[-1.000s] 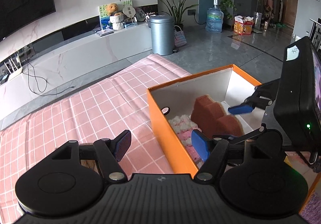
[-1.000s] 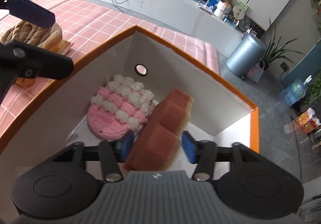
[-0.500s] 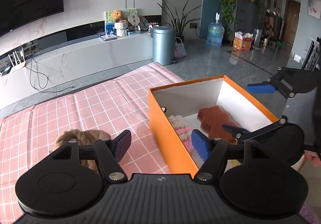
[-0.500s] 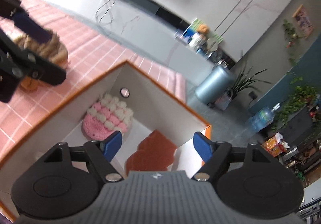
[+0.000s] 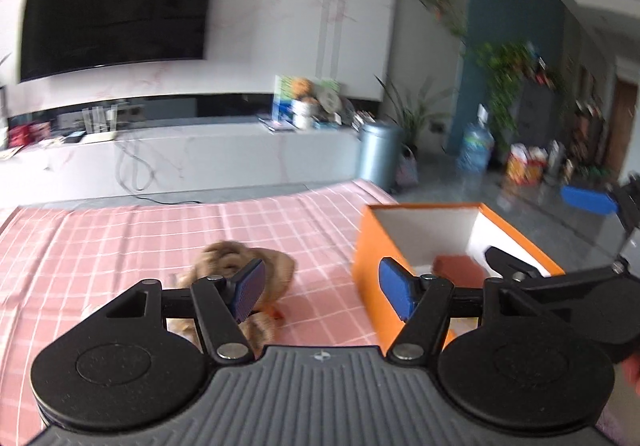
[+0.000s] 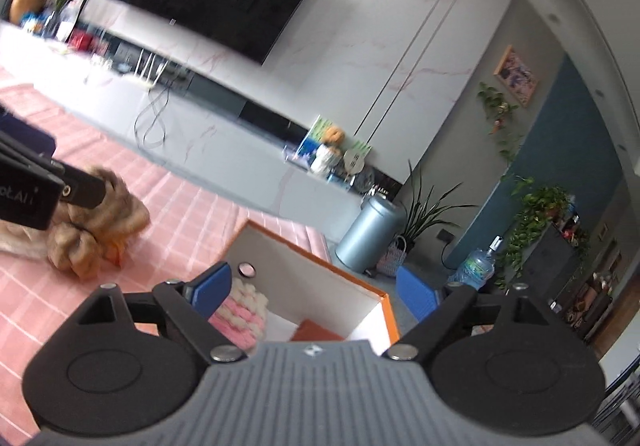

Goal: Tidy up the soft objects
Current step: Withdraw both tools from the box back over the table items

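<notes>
An orange box with white inside walls stands on the pink checked cloth. A brown sponge and a pink and white knitted piece lie inside it. A tan furry plush lies on the cloth left of the box, also in the right wrist view. My left gripper is open and empty, raised above the cloth between plush and box. My right gripper is open and empty above the box.
A white TV bench runs along the far wall under a black TV. A grey bin, a plant and a water bottle stand on the floor beyond the table's far edge.
My right gripper let go of the brown sponge in the box and rose up and back, open. My left gripper pulled back and tilted up, so the plush came into view.
</notes>
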Available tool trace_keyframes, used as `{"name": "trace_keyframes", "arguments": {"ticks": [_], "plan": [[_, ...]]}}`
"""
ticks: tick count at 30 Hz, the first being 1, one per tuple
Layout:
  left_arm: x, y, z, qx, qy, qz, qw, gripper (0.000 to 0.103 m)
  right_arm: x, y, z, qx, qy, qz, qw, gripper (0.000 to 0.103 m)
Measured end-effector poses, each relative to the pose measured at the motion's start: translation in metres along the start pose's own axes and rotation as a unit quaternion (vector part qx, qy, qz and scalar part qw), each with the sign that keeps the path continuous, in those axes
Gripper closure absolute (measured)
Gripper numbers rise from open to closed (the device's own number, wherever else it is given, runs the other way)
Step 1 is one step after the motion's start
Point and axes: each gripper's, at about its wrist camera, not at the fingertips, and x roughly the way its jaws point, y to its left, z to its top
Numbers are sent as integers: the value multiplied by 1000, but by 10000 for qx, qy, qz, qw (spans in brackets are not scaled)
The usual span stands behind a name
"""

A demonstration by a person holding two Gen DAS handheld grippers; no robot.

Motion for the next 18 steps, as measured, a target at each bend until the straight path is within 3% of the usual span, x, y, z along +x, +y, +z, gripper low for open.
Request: {"name": "trace_keyframes", "arguments": {"ticks": [5, 10, 14, 18], "plan": [[-16, 31, -14, -545, -124, 339, 9979, 26, -20, 23, 2, 337, -171, 229, 9990, 15], [-26, 54, -26, -691, 24, 591, 9958, 28, -29, 52, -3, 688, -205, 555, 9959, 15], [-31, 64, -44, -773, 56, 875, 9931, 28, -34, 77, -5, 646, -257, 895, 9936, 15], [-30, 77, -55, -939, 128, 833, 9920, 28, -31, 96, -8, 518, -234, 1150, 9917, 15]]}}
